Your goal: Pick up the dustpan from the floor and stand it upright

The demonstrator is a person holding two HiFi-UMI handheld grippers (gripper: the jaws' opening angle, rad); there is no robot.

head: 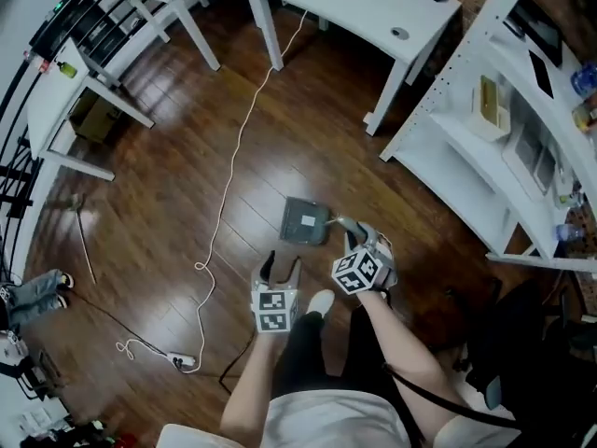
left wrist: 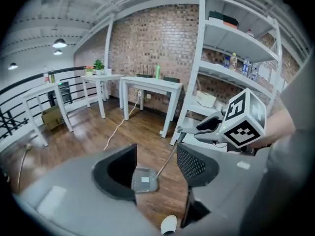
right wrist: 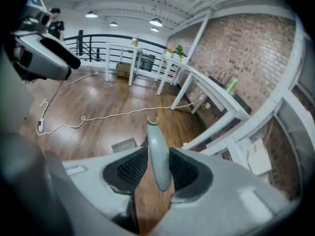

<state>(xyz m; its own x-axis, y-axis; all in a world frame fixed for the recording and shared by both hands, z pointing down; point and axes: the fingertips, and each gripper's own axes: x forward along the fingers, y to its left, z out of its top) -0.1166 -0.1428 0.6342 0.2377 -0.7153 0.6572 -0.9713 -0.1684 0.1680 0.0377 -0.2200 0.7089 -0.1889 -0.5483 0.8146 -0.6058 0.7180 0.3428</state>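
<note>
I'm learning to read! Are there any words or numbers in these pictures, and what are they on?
No words or numbers can be read here.
Left marker cube, right marker cube: black-and-white square patterns, no letters.
White sticker on the dustpan: too small to read.
Bottles: labels too blurred.

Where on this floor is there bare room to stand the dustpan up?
Bare floor lies between the dustpan and the white desk, right of the white cable. A wider patch sits left of that cable, toward the side table. It is crowded by the shelf unit and around the power strip.
</note>
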